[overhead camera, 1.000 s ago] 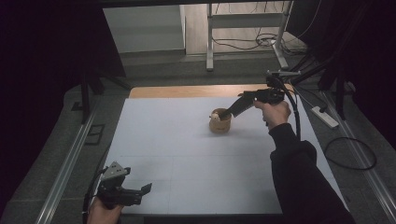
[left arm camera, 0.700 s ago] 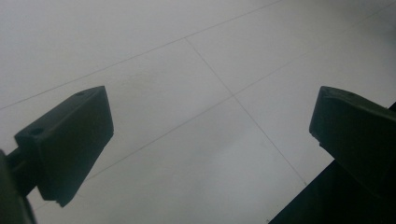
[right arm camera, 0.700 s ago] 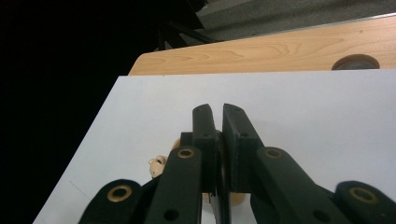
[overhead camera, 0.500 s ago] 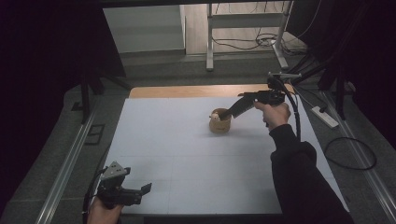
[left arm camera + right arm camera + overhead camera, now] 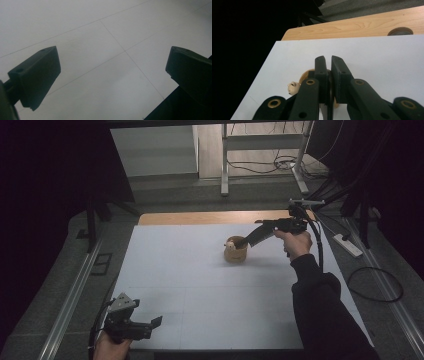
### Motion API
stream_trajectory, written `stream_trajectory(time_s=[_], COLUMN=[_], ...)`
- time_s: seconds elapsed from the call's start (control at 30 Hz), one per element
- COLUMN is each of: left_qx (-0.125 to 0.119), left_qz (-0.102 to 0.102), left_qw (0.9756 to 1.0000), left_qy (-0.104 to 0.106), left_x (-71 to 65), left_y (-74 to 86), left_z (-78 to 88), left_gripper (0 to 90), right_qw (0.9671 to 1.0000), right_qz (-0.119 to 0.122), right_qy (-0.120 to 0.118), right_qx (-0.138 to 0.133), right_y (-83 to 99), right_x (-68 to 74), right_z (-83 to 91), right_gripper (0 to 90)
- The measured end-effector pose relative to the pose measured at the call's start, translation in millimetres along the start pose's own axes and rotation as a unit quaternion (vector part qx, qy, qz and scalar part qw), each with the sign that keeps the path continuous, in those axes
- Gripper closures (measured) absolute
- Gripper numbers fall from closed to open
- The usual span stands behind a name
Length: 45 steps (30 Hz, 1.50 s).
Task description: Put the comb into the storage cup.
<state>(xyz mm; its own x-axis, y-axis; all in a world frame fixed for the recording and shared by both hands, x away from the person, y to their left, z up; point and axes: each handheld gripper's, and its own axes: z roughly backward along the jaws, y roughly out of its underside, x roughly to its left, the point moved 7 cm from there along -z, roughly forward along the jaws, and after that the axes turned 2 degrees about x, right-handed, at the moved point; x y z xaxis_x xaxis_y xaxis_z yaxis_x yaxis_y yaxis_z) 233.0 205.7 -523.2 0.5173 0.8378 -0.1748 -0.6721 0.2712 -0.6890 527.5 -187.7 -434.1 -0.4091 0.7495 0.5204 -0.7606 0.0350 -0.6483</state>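
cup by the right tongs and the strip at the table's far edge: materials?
Cup: looks like light wood or bamboo, matte tan, no gloss; too small for grain. The cream figure at its rim could be plastic or ceramic. Far strip: wood or wood-look laminate, wavy grain, smooth satin surface.

Dim overall; high view black at 9 and 3 o'clock, white table sheet (image 5: 200, 285) the brightest area. Left gripper view soft and hazy, jaws out of focus. Right gripper view black toward 9 o'clock, near jaws blurred.
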Motion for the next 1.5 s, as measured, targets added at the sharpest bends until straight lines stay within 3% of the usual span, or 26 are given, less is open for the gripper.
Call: stream_trajectory(time_s=[0.47,0.7,1.0,1.27,1.5], left_qx=[0.0,0.0,0.0,0.0,-0.001], left_qz=[0.0,0.0,0.001,0.0,0.0], left_qw=[1.0,1.0,1.0,1.0,1.0], left_qy=[0.0,-0.001,-0.001,-0.001,-0.001], left_x=[0.1,-0.1,0.0,-0.2,-0.2], left_y=[0.1,0.0,0.0,0.0,-0.1], left_z=[0.0,-0.2,-0.2,-0.3,-0.1], left_gripper=[0.2,0.3,0.3,0.3,0.3], right_qw=[0.9995,0.998,0.9967,0.992,0.9898], right_qz=[0.023,0.041,0.06,0.098,0.115], right_qy=[0.021,0.046,0.054,0.076,0.077], right_qx=[0.008,0.009,0.015,0.025,0.032], right_y=[4.4,4.8,6.6,9.5,10.7], right_x=[-1.4,-3.3,1.4,6.0,10.3], right_z=[-4.9,-4.7,-8.0,-10.0,-8.1], right_gripper=[74.6,60.0,40.4,22.4,14.3])
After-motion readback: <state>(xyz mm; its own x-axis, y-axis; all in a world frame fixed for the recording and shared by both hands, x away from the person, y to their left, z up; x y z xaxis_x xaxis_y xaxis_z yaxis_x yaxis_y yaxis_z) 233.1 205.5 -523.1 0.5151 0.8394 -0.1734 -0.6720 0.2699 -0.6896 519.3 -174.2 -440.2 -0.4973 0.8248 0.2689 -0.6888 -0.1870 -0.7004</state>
